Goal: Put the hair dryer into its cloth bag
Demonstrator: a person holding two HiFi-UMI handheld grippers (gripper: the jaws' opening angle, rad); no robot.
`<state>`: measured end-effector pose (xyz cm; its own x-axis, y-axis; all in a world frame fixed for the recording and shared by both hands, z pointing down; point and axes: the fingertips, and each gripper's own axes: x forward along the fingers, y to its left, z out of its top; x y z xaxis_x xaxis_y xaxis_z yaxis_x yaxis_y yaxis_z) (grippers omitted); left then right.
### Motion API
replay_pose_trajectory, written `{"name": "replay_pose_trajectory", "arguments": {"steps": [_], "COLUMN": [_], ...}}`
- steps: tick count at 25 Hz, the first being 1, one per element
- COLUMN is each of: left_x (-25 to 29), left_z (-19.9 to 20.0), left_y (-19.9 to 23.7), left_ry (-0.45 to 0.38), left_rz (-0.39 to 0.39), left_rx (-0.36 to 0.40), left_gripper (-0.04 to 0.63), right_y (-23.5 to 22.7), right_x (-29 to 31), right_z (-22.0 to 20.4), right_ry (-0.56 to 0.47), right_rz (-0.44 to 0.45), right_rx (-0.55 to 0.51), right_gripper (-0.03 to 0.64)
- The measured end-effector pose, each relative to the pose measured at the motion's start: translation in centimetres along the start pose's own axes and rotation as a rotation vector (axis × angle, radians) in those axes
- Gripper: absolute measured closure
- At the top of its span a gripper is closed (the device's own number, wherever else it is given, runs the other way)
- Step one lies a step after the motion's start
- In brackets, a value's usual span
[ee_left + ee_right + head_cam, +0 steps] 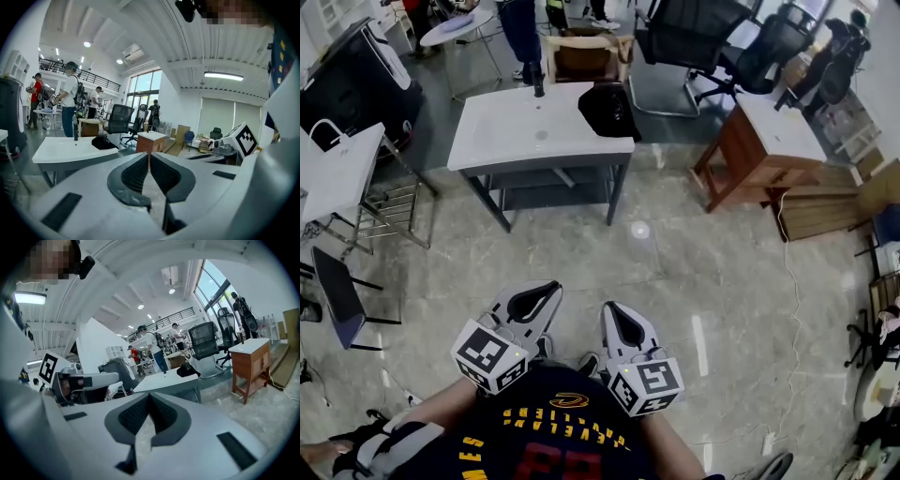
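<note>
A black cloth bag [607,111] lies at the right end of a white table [516,136], far ahead of me across the floor. A slim dark upright thing [538,86] stands near the table's back edge; I cannot tell whether it is the hair dryer. The left gripper view shows the bag [104,142] and that upright thing [75,133] small on the table. My left gripper [553,288] and right gripper [610,308] are held side by side close to my body, both shut with nothing between the jaws. Their tips meet in the left gripper [149,155] view and the right gripper [149,397] view.
A wooden desk [759,141] stands to the right of the table, with black office chairs [694,37] behind. A white table [337,169] and a dark folding chair [337,300] are at my left. A cable [792,281] runs over the marble floor. People stand in the background.
</note>
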<state>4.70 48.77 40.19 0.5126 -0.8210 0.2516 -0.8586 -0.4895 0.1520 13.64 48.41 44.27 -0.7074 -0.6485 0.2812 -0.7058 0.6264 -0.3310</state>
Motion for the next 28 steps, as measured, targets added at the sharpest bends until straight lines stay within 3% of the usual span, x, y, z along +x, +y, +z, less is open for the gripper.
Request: {"name": "replay_pose_trajectory", "arguments": {"steps": [14,18,28], "left_x": [0.4,0.8,6.8], "left_z": [-3.5,-3.9,-1.7], "left_y": [-3.5,-2.9,1.3], "left_ry": [0.041,0.055,0.043], "left_rz": [0.064,0.093,0.018], "left_rx": [-0.071,-0.055,-0.046], "left_gripper": [0.580,0.580,0.580], "right_y": [-2.4,-2.7,-6.5], "right_x": [-2.1,-1.2,3.8], "right_z": [-4.0,-4.3,-1.4], "right_ry": [0.110,0.126,0.122], "right_rz": [0.050,0.072,0.005], "right_rx": [0.042,0.045,0.028], "right_gripper": [0.609,0.609,0.609]}}
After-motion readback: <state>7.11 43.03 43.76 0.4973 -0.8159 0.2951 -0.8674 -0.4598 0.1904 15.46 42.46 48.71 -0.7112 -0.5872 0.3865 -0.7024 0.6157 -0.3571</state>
